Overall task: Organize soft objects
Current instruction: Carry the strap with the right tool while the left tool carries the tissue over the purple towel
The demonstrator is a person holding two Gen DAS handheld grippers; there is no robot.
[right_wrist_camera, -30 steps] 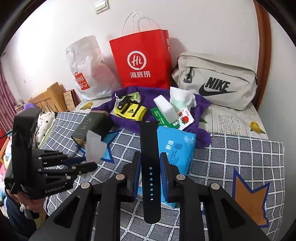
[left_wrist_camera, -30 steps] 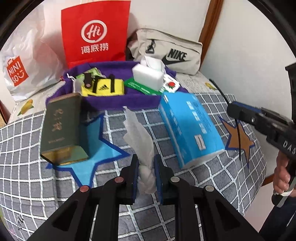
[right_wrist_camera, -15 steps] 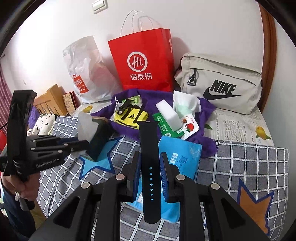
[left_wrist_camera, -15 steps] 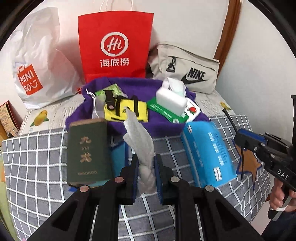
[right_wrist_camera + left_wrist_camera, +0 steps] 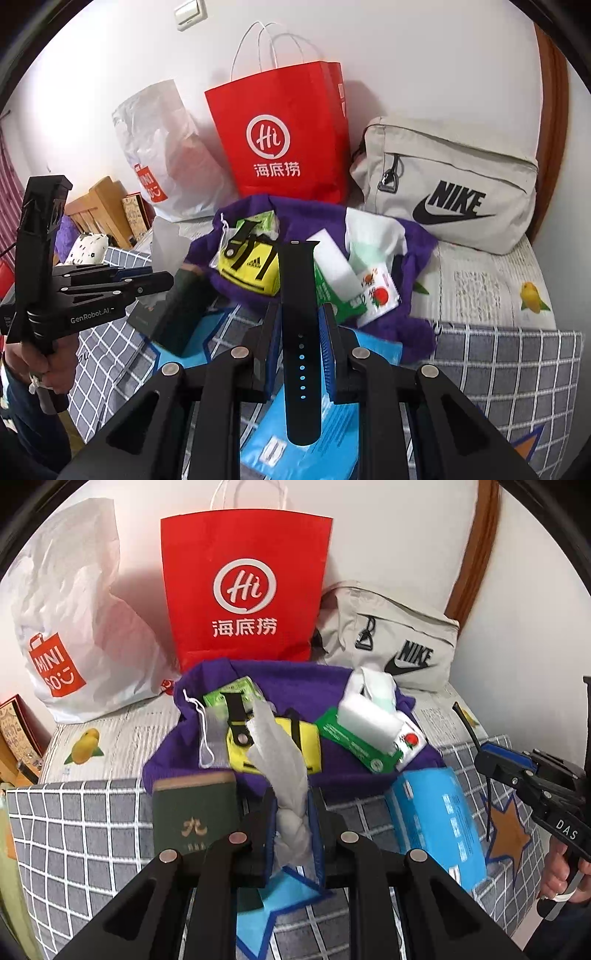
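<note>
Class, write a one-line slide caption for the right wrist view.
Right gripper clamps a black rubber watch strap above the purple fleece cloth.

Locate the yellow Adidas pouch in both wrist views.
Left wrist: the yellow pouch lies on the purple cloth, upper centre, partly hidden behind the white tissue held in the left tool.
Right wrist: the pouch sits left of centre, just left of the black strap in the right tool.
Shared landmark: the red paper bag stands behind it against the wall.
</note>
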